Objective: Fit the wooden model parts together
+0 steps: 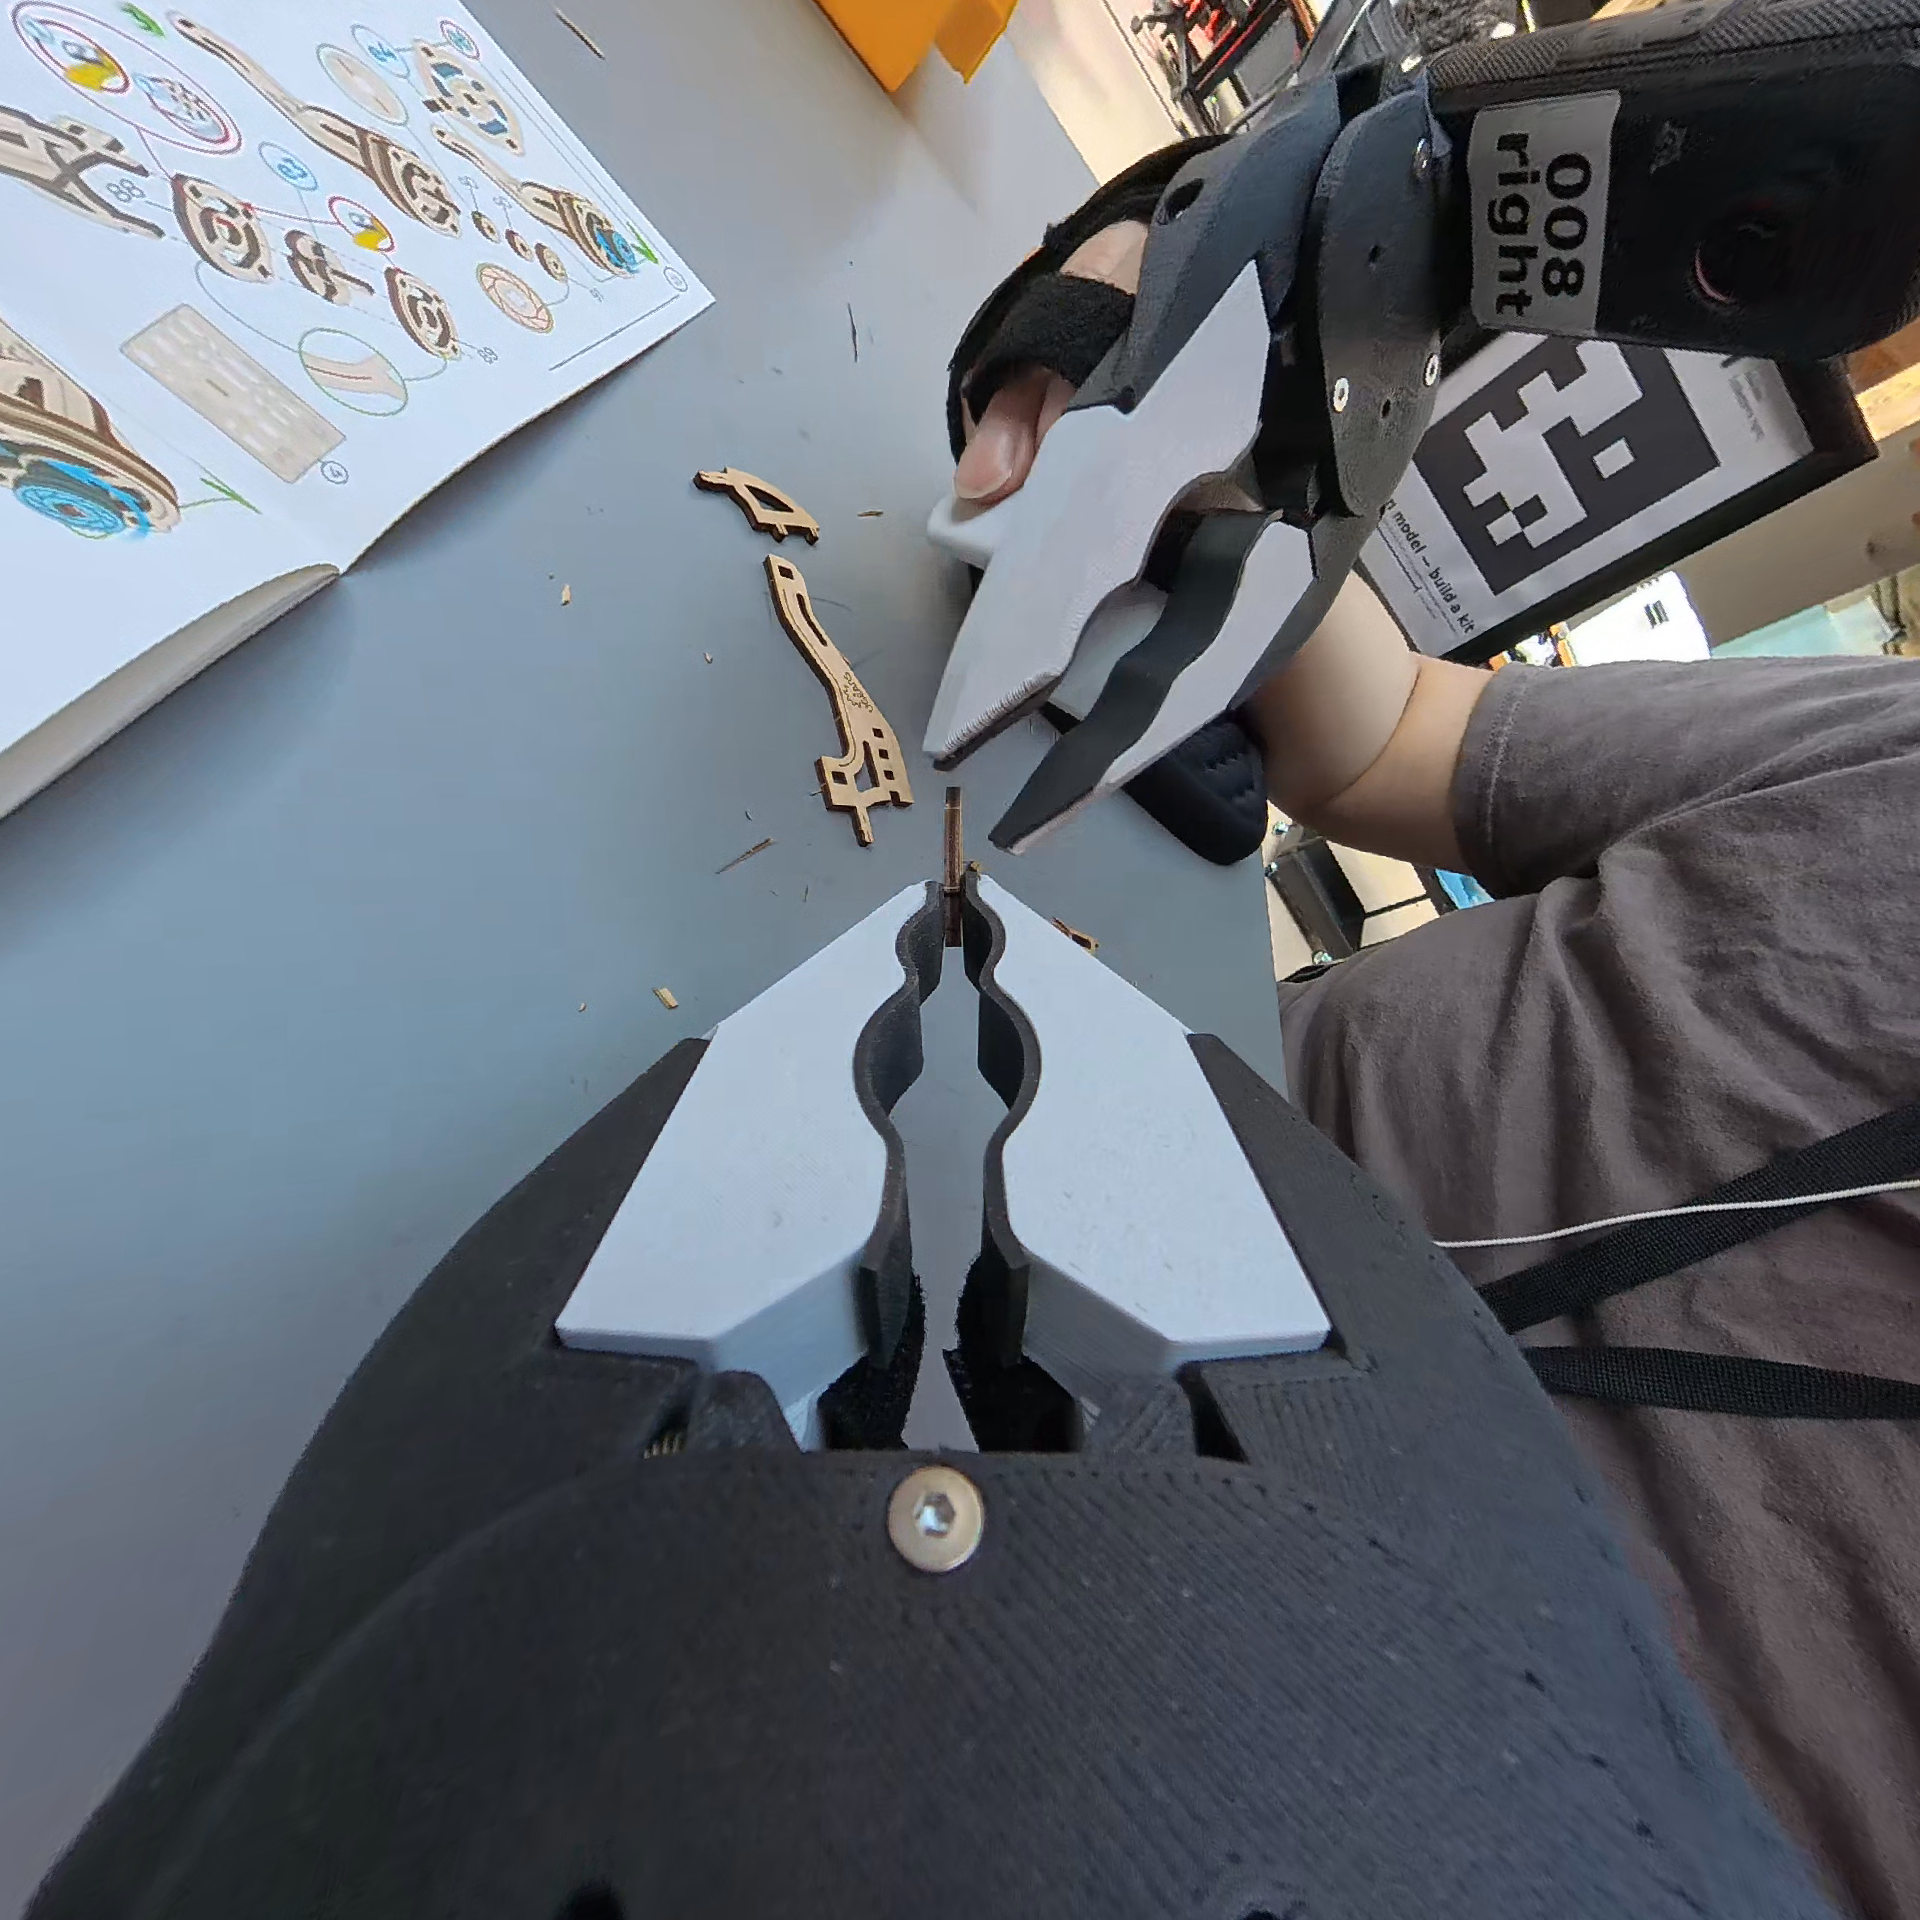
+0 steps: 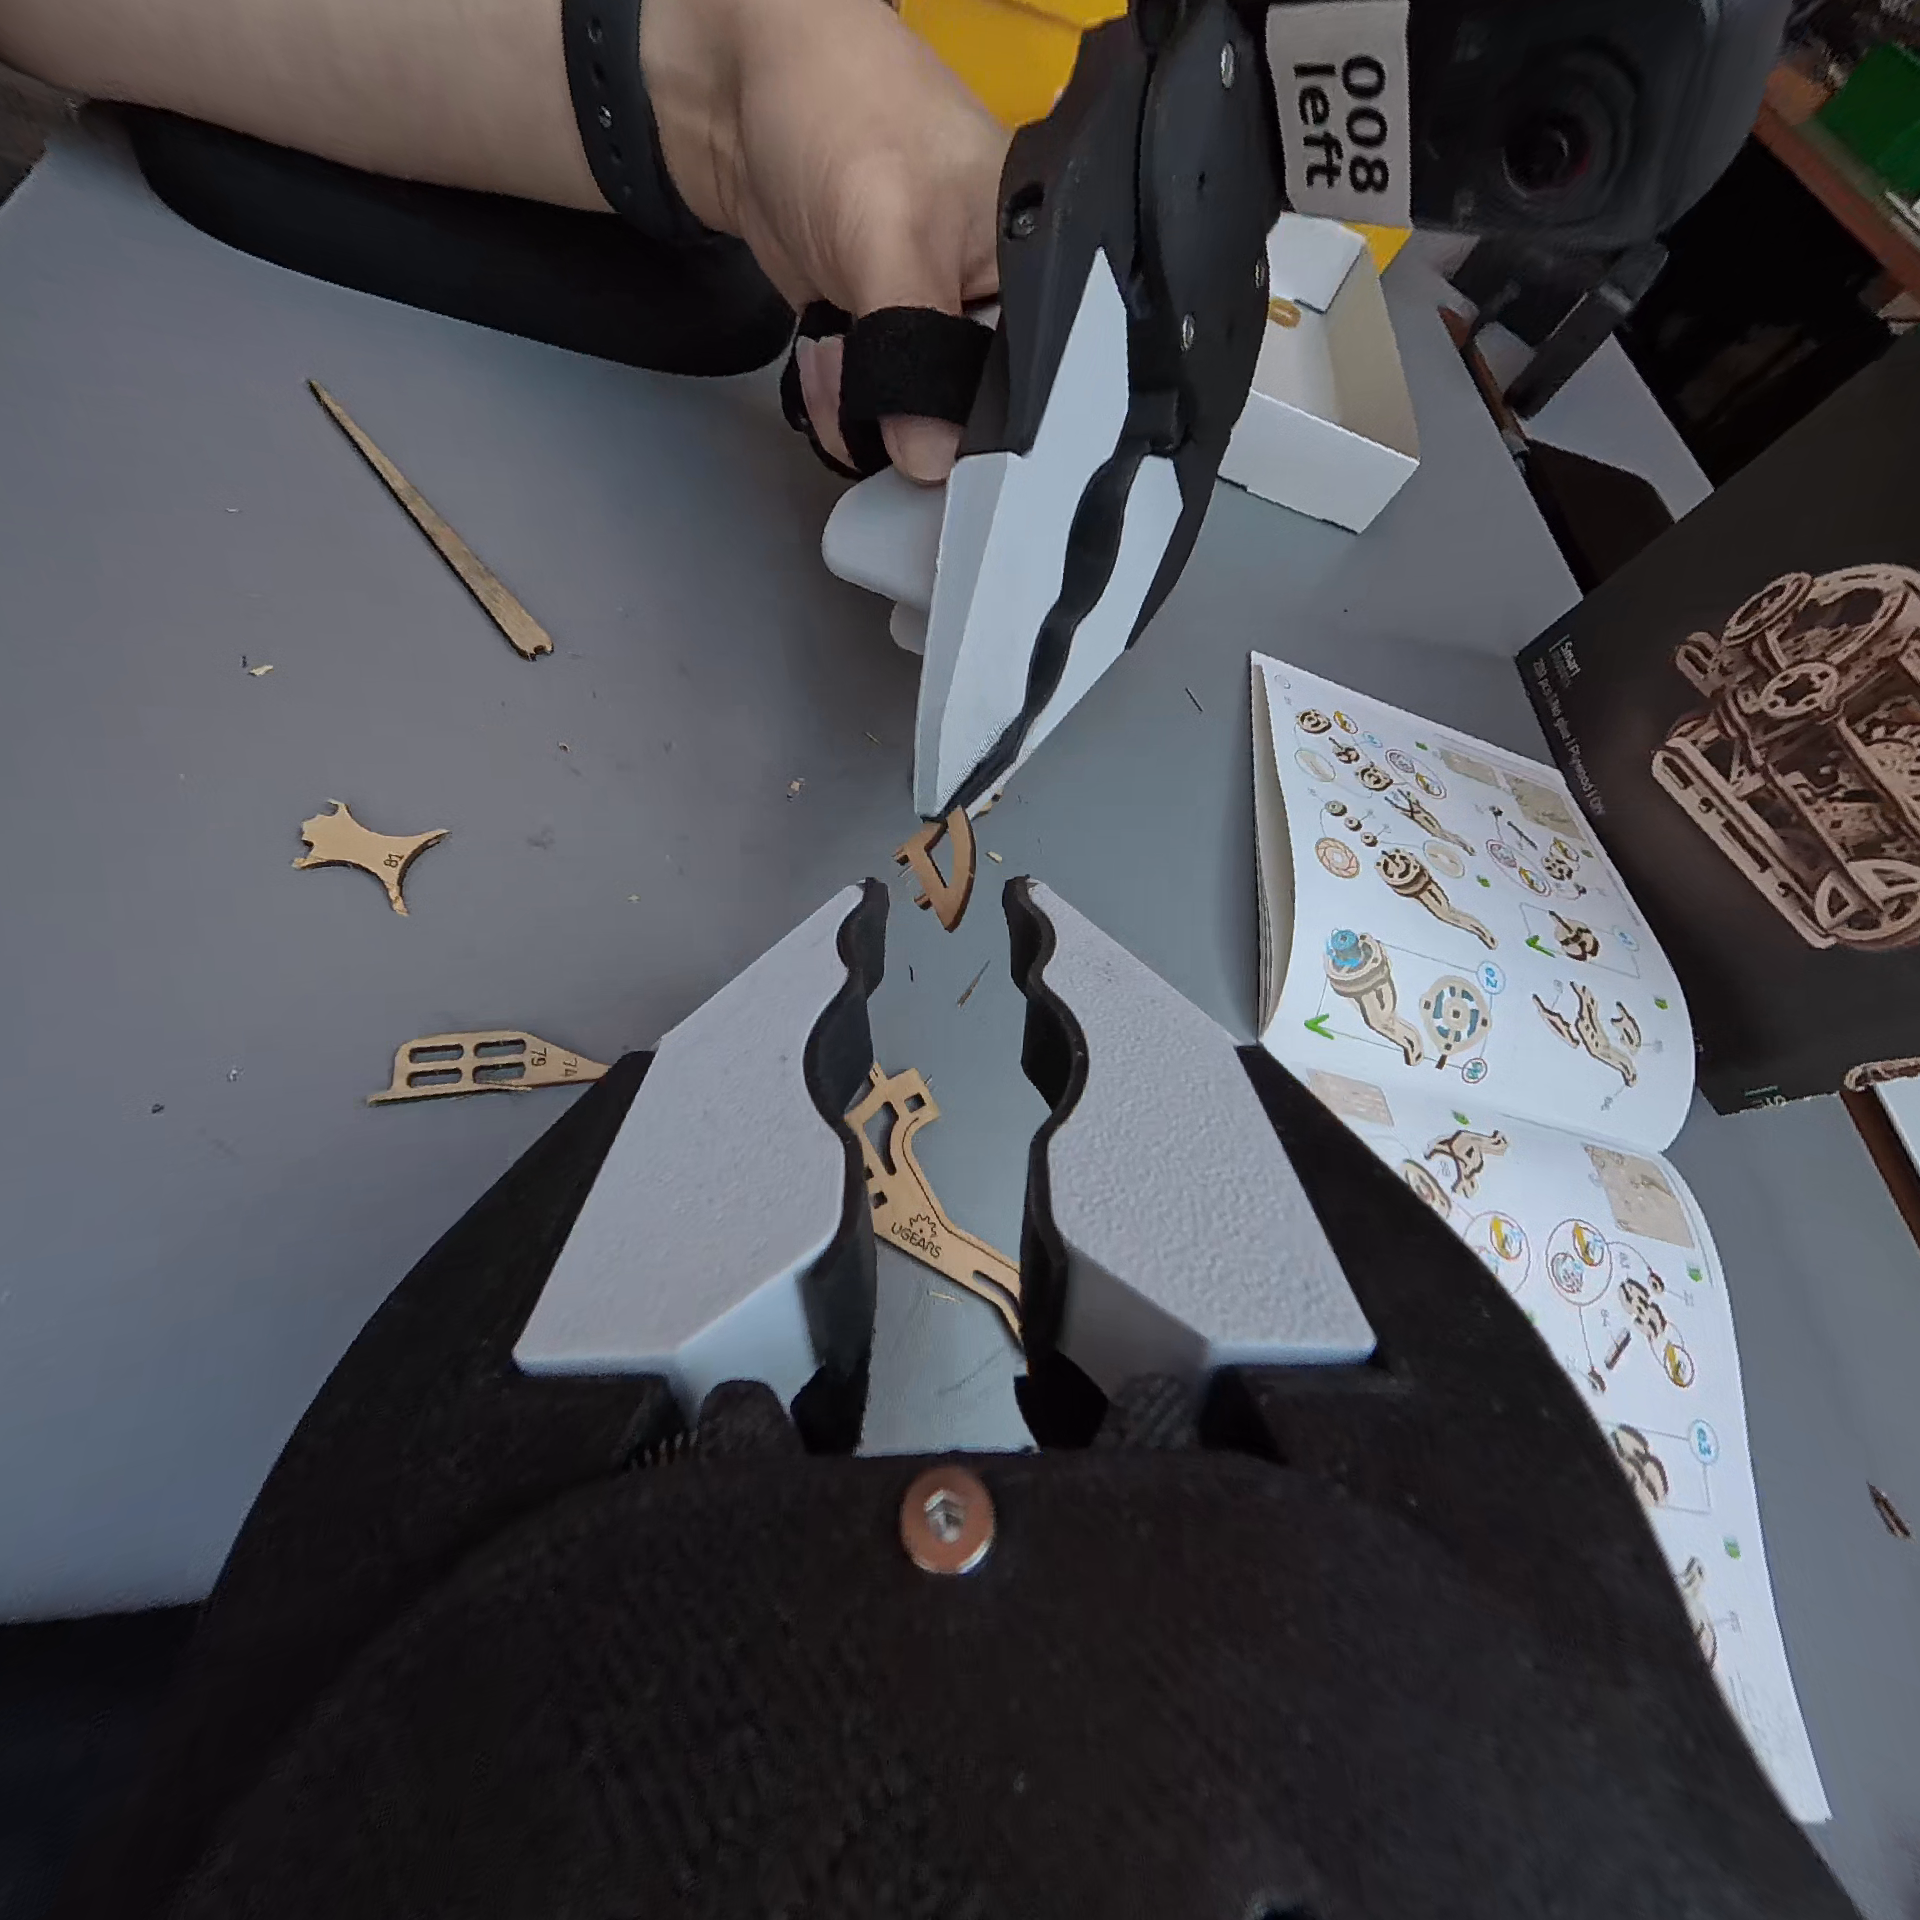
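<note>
Two hand-held grippers are meeting tip to tip above a grey worktop (image 1: pixel 312 935). The left gripper (image 1: pixel 951 894) is pinching a small curved wooden part (image 2: pixel 940 868) at the very tip of its jaws, holding it in the air, edge-on to its own camera. The right gripper (image 2: pixel 945 883) is facing it with jaws spread and empty, just short of the part. A long slotted wooden part (image 1: pixel 847 696) is lying flat on the worktop beneath the right gripper, with another small curved piece (image 1: pixel 758 506) near it. An open instruction booklet (image 2: pixel 1475 1091) is lying alongside.
</note>
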{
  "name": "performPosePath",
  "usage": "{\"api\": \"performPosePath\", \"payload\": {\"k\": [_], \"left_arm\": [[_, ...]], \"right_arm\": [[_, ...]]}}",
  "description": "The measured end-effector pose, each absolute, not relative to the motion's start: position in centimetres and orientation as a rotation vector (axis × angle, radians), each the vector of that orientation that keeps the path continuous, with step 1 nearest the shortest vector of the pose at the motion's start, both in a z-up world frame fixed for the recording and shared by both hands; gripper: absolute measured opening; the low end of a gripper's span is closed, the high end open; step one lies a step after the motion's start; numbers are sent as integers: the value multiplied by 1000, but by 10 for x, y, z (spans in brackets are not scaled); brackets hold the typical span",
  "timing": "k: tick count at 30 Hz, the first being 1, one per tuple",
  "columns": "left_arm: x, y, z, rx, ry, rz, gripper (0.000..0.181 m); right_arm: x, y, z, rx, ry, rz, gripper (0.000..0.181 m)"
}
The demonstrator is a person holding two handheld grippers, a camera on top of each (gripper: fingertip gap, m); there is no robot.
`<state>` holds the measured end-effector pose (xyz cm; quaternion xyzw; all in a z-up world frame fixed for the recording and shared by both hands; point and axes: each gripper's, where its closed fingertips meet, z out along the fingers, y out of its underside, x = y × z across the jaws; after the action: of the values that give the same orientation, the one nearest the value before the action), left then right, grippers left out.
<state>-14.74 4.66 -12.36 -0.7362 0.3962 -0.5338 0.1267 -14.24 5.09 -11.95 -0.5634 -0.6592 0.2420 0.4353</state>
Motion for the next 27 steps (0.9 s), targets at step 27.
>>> {"api": "performPosePath", "payload": {"k": [27], "left_arm": [[-101,45,-151,-2204,1187,-1061,1]], "right_arm": [[-72,70,-146,-1768,-1633,624,10]]}}
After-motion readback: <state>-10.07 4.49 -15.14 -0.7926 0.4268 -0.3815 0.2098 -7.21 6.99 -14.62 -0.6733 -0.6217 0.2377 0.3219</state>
